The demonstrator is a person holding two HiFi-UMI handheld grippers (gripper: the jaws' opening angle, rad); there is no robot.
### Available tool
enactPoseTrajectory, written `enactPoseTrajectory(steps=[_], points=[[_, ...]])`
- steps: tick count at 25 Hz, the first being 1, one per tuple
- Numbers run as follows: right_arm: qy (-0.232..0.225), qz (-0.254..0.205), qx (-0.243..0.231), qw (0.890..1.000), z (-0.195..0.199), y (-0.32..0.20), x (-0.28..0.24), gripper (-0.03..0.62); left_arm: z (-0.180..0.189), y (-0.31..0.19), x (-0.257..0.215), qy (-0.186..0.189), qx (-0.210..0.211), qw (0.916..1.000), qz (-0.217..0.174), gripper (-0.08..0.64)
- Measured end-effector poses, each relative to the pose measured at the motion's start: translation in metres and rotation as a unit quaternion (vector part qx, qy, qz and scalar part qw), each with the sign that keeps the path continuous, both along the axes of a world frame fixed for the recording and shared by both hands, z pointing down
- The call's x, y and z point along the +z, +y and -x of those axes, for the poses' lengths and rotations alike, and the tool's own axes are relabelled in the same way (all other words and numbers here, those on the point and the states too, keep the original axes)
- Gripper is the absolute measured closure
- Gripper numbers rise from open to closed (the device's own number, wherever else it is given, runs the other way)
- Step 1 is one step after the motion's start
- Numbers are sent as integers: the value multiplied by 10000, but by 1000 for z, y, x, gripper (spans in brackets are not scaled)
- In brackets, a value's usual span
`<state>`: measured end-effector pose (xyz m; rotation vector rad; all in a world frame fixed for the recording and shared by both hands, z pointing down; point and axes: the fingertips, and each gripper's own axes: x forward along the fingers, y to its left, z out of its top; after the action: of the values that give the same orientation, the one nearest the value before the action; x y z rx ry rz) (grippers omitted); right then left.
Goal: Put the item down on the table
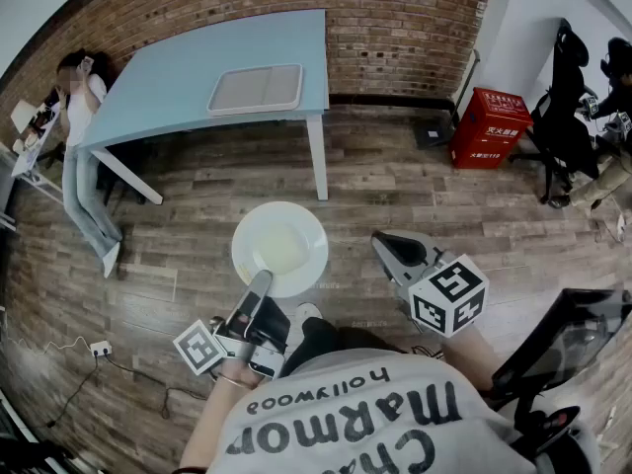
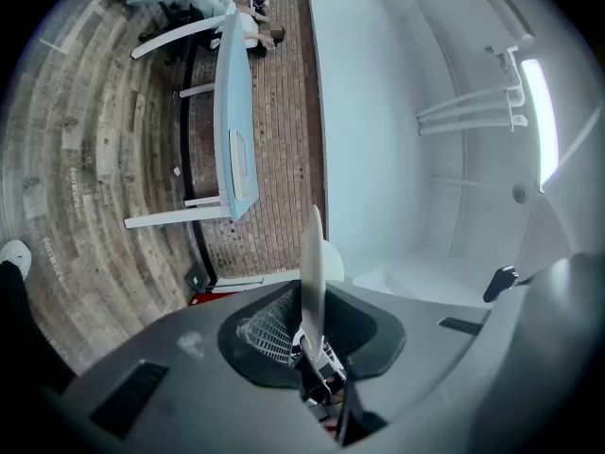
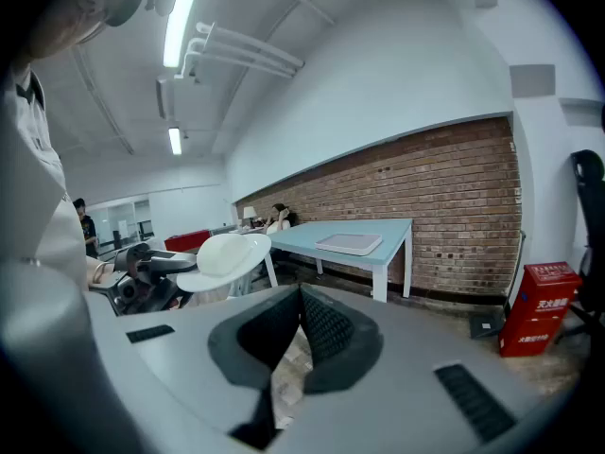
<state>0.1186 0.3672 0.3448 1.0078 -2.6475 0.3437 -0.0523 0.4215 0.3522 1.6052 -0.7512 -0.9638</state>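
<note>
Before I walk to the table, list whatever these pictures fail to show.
- Rim of the plate inside the left claw: covered by the claw in the head view, and seen only edge-on in the left gripper view.
- One end of the table: behind the plate in the right gripper view.
- Print on the red box: too small to read in any view.
- Surface of the tray: too small to tell whether anything lies on it.

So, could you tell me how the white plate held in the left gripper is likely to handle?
The plate looks rigid: it juts out flat from the left gripper, pinched at one rim only. That off-centre hold may let it droop or slip, as its surface looks smooth. It is probably breakable if dropped.
</note>
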Motion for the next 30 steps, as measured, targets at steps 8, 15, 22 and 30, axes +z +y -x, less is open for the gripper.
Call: enactPoseTrajectory(steps=[8, 15, 22, 30], points=[[123, 113, -53, 9998, 7, -7, 9, 581, 4, -11, 2, 99, 32, 9999, 39, 518], [-34, 173, 55, 9998, 19, -36, 10, 581, 18, -42, 5, 158, 120, 9998, 47, 518], [-95, 29, 173, 9998, 45, -93, -6, 581, 49, -102, -11, 151, 114, 9998, -67, 518], [-193, 27, 287, 9994, 93, -153, -19, 581, 99, -160, -23, 56, 208, 9998, -41, 518]])
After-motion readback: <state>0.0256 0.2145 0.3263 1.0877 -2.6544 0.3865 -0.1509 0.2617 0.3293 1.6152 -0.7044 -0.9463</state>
